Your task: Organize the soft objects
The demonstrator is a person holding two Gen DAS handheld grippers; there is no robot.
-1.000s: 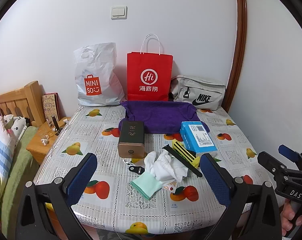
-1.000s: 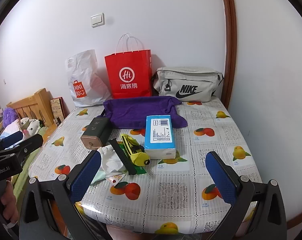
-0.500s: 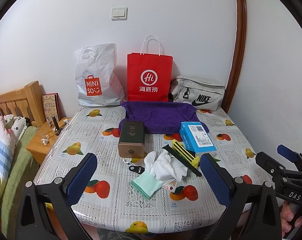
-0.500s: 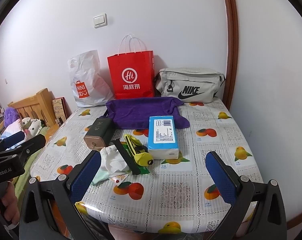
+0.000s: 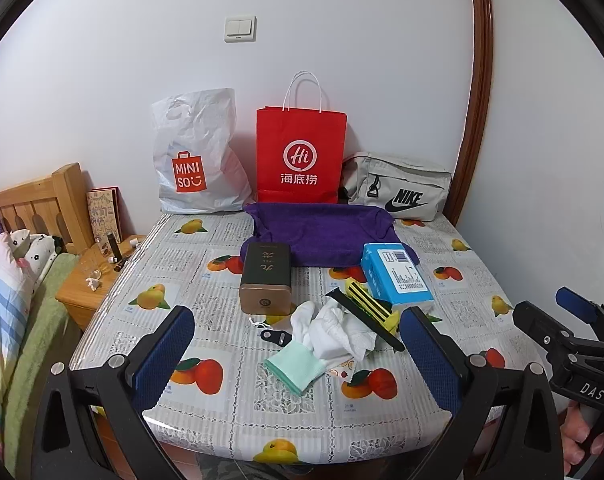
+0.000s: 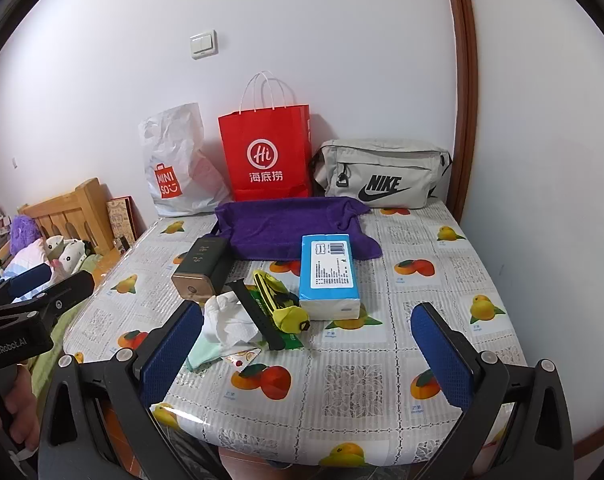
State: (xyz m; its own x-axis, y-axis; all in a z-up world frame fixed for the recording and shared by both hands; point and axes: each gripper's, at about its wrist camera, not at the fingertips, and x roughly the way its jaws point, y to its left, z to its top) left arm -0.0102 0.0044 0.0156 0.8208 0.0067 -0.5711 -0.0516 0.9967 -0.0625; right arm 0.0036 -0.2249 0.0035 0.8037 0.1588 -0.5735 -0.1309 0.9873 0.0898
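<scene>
A white glove with a green cuff [image 5: 326, 340] lies crumpled near the table's front; it also shows in the right wrist view [image 6: 221, 324]. A purple towel [image 5: 322, 232] [image 6: 289, 228] is spread at the back. A blue tissue pack [image 5: 396, 274] [image 6: 329, 276] lies right of centre, with a yellow folded item [image 5: 372, 306] [image 6: 279, 304] and a black strap [image 6: 257, 316] beside it. My left gripper [image 5: 297, 356] is open and empty, held before the front edge, just short of the glove. My right gripper [image 6: 306, 356] is open and empty, in front of the tissue pack.
A dark box with a gold end [image 5: 265, 278] lies left of centre. A white Miniso bag [image 5: 193, 160], a red paper bag [image 5: 299, 156] and a grey Nike bag [image 5: 398, 188] stand along the wall. A wooden nightstand [image 5: 93, 280] and bed are on the left.
Both grippers have shifted slightly; the right view has drifted so the table items sit a little more to the right. Nothing on the table has moved.
</scene>
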